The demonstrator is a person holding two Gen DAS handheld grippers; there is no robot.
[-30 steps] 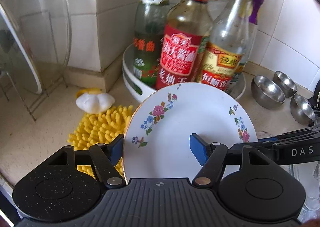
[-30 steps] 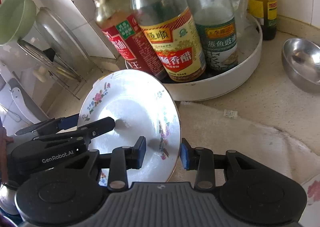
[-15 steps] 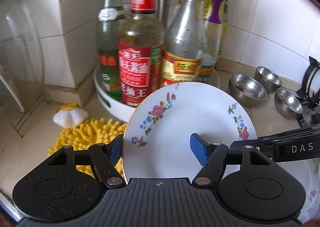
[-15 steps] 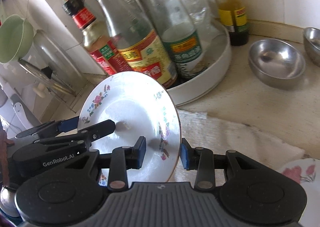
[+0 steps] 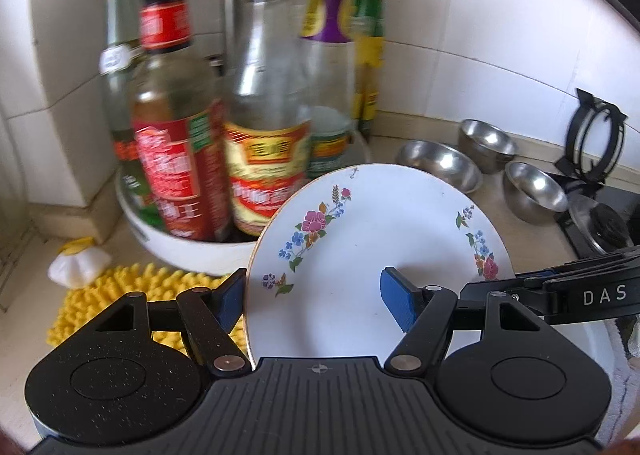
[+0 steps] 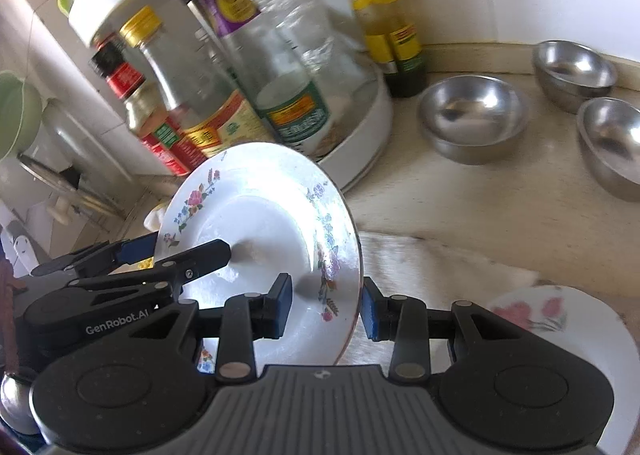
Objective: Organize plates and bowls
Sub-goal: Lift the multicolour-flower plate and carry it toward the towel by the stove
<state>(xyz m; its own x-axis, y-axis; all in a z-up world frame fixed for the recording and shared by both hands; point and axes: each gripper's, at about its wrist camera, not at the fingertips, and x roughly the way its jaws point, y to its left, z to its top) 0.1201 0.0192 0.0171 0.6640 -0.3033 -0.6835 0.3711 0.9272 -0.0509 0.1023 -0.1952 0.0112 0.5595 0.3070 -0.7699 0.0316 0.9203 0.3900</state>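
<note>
A white plate with flower prints [image 5: 372, 251] is held up on edge between both grippers; it also shows in the right wrist view [image 6: 260, 231]. My left gripper [image 5: 316, 299] is shut on its left rim. My right gripper [image 6: 326, 305] is shut on its opposite rim, and its black body [image 5: 568, 291] reaches in from the right in the left wrist view. Three steel bowls [image 6: 472, 119] stand on the counter to the right. A second flowered plate [image 6: 560, 327] lies low at the right.
A white turntable tray [image 5: 192, 251] of sauce bottles [image 5: 264, 127] stands right behind the plate. A yellow chenille cloth [image 5: 120, 291] lies at the left. A stove burner [image 5: 596, 143] is at the far right. A pale cloth [image 6: 432, 267] covers the counter.
Both grippers have carried the plate to the right and up along the counter. The bottles have slid left in view, and the steel bowls and second plate have come into view.
</note>
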